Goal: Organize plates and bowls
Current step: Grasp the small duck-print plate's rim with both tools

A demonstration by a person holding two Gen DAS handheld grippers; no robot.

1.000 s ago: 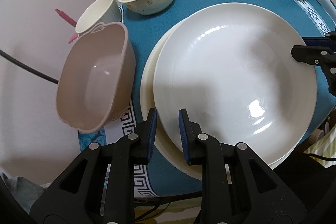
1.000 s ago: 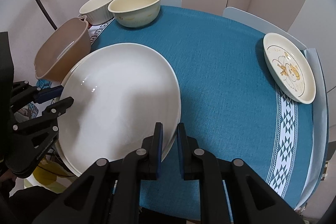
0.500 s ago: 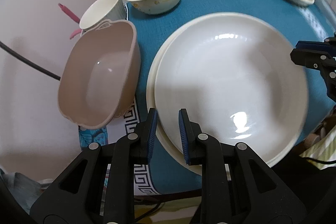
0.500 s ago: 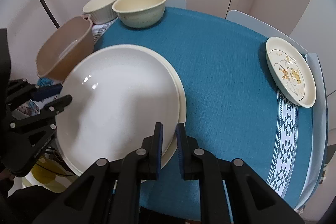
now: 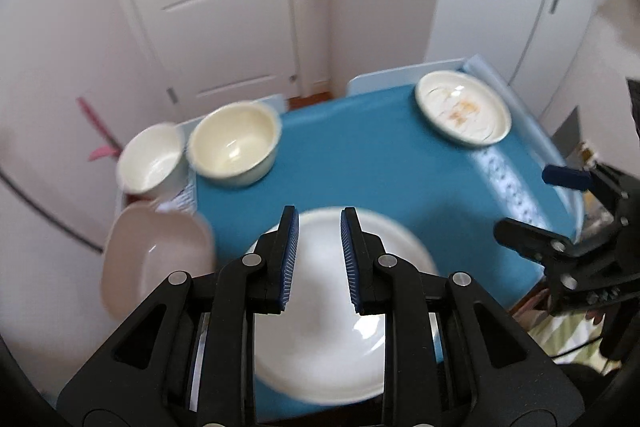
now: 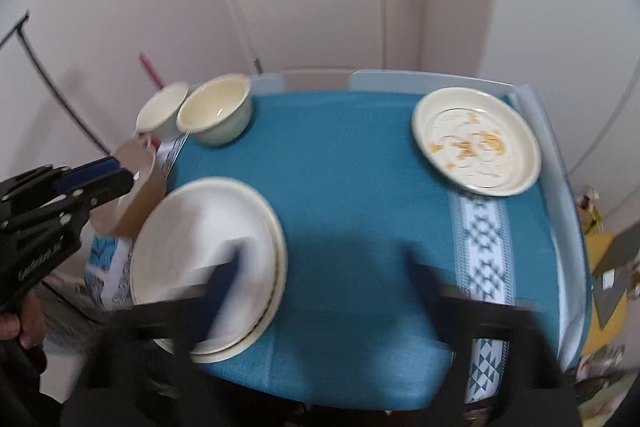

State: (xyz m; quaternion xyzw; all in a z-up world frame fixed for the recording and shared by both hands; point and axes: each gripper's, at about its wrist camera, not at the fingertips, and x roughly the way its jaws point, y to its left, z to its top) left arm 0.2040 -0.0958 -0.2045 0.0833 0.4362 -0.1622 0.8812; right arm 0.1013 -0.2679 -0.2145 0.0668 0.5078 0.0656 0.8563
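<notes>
Two large white plates (image 5: 320, 347) (image 6: 200, 227) lie stacked at the near left of the blue-clothed table (image 5: 360, 167) (image 6: 348, 167). My left gripper (image 5: 319, 219) (image 6: 120, 173) hovers above their near edge, shut, with nothing between its pads. My right gripper (image 6: 324, 251) (image 5: 536, 205) is blurred and its jaws are opening wide. Only the cloth shows between them, just right of the stack. A small plate with an orange pattern (image 5: 464, 111) (image 6: 476, 143) sits at the far right. A cream bowl (image 5: 234, 147) (image 6: 214, 115) and a white bowl (image 5: 150, 163) (image 6: 160, 111) stand at the far left.
A pinkish-beige tub (image 5: 152, 259) (image 6: 138, 187) overhangs the table's left edge beside the plate stack. Light-blue chair backs (image 6: 420, 79) line the far side, before a white door (image 5: 224, 7). A hand (image 6: 16, 323) holds the left gripper. Clutter lies on the floor at right.
Both grippers have risen off the big plates and tilted up, so the door and far wall now show. The right jaws went from shut to wide apart. The top plate has settled squarely on the lower one.
</notes>
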